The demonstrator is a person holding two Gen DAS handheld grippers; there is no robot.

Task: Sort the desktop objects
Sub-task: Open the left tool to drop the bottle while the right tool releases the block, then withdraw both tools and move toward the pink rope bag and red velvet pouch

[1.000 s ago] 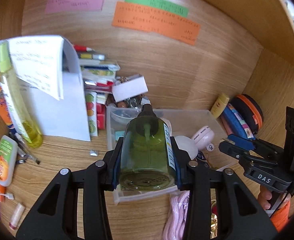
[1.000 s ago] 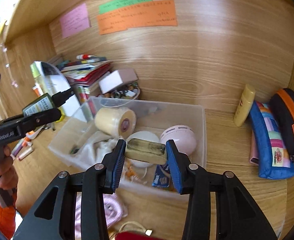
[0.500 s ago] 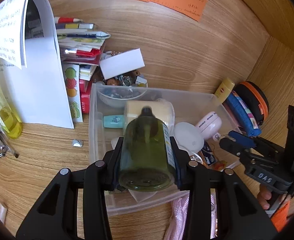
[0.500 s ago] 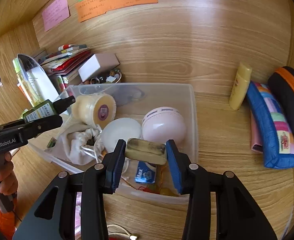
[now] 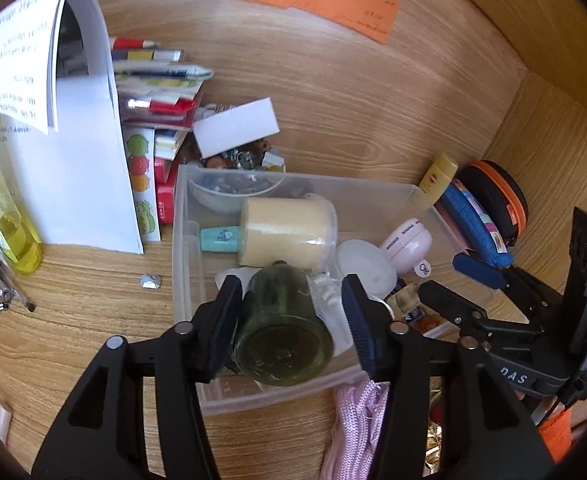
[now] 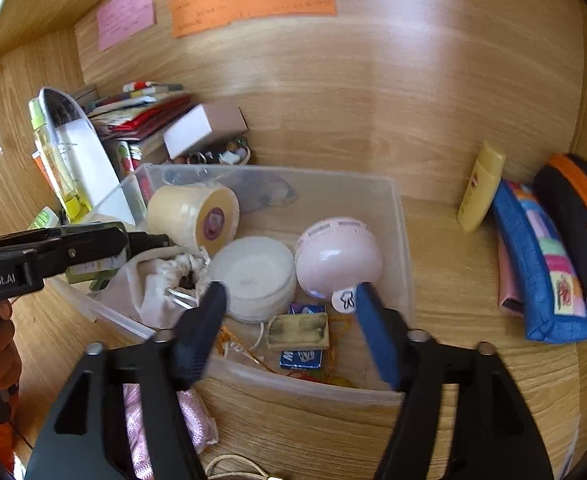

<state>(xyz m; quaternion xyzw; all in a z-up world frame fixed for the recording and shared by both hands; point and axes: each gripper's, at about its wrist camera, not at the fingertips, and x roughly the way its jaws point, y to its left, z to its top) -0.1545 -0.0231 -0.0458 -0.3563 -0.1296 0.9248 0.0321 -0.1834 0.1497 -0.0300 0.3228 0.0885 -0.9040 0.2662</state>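
Both tongs are opening: the block (image 6: 298,332) has dropped from the right tongs (image 6: 289,332) into the bin (image 6: 403,240). Left tongs (image 5: 291,320) loosen, bottle (image 5: 283,332) between them. Only the right view shows the block clearly.

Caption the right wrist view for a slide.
Right gripper opening over clear bin, small tan block lying inside.

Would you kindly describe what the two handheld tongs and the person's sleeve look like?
Both are black plastic tongs with triangular cut-outs, silver rivets and ribbed blue pads. The left tongs show "GenRobot.AI" in white from the right view; the right tongs bear "DAS" and a small green light. An orange sleeve shows at the wrist.
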